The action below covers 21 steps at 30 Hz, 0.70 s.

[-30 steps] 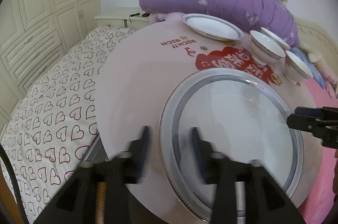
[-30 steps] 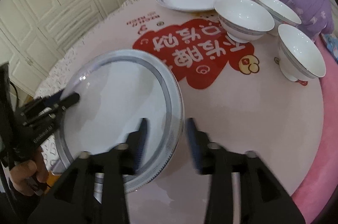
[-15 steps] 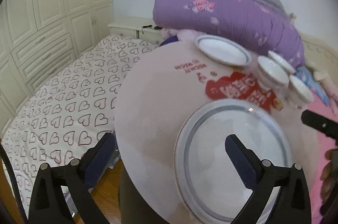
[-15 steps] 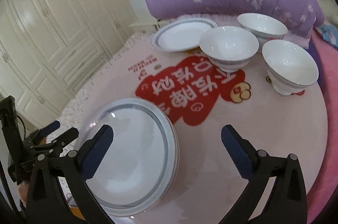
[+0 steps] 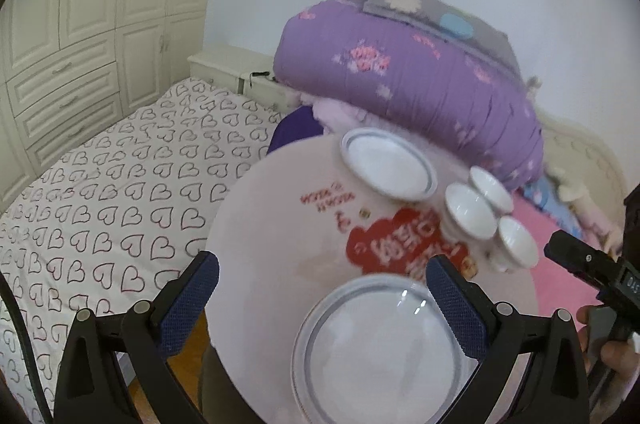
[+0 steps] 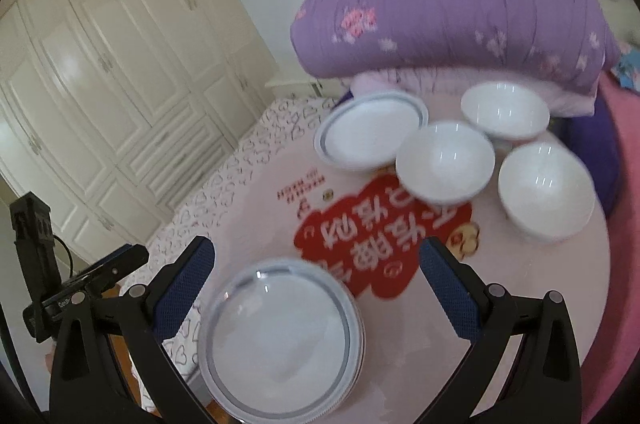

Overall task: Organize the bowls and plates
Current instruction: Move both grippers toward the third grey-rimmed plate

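Both grippers wide — plate (image 6: 280, 340) free

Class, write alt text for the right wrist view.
The right gripper hangs open above a large plate at the near edge of a round pink table. Beyond stand a smaller plate and three white bowls.

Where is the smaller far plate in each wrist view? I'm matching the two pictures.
Left wrist: far plate sits centre, left of the three bowls.
Right wrist: far plate sits upper centre, left of the bowls.
Shared landmark: the red print on the table.
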### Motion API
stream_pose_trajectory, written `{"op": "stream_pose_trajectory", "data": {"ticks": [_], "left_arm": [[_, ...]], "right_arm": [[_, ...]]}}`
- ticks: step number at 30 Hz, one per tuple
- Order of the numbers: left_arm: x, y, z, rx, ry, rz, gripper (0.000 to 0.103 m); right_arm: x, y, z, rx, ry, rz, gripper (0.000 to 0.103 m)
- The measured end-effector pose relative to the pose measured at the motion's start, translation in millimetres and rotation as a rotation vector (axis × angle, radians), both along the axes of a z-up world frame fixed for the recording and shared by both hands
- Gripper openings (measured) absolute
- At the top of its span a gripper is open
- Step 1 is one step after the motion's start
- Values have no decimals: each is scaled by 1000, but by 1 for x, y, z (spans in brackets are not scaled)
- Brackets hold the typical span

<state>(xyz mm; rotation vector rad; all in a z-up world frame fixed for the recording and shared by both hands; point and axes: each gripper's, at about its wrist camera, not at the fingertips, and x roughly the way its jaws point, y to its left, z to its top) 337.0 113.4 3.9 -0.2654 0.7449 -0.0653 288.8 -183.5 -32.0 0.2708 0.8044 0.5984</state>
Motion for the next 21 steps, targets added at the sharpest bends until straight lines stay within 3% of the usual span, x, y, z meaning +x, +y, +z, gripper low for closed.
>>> {"op": "stream_pose_trajectory", "data": {"ticks": [6, 12, 21], "left_arm": [[35, 7, 29, -28, 5, -18, 102], [103, 7, 44, -51, 26, -56, 102], [217, 5, 19, -59, 120, -65, 102]], "right_arm": [[35, -3, 26, -2, -11, -21, 103], [87, 4, 38, -10, 5, -32, 103], [177, 17, 21, -64, 83, -64, 103]]}}
